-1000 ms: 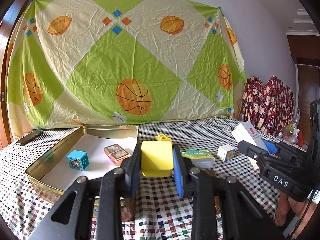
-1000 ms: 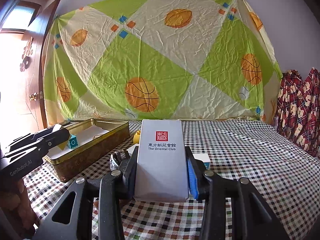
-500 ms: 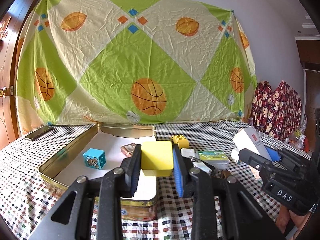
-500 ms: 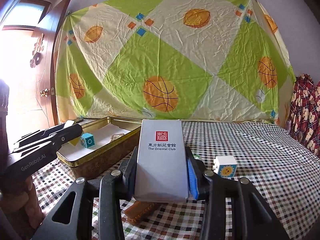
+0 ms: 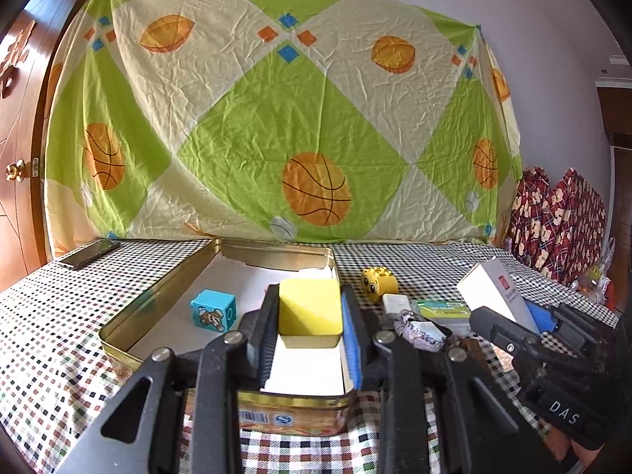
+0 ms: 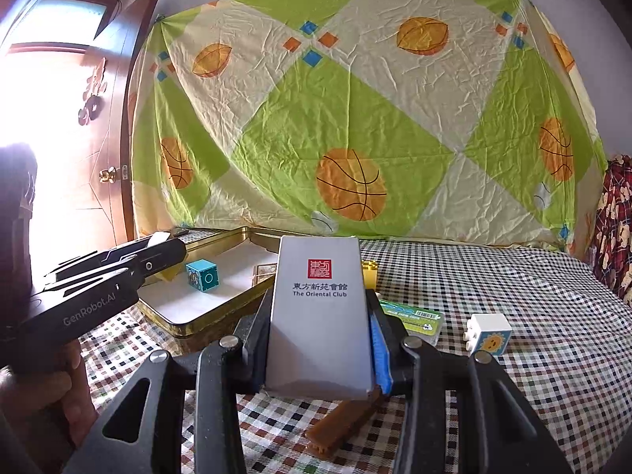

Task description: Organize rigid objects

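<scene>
Grippers each carry one item toward the gold tin.

Left gripper (image 5: 310, 312) pinches a yellow block (image 5: 310, 310) between its pads, holding it level over the near end of the gold tin (image 5: 118, 333), apparently so it can be set down inside beside the blue cube (image 5: 213, 310) already lying there. Right gripper (image 6: 320, 316) clamps a grey card box (image 6: 319, 316) upright, printed face to the camera, above the checked tablecloth (image 6: 533, 316) just right of the tin, probably waiting its turn. Both tools point slightly downward. Farther off, a yellow toy brick (image 5: 379, 282), a green packet (image 6: 414, 314) and a white sun cube (image 6: 489, 333) wait loose on the cloth.
</scene>
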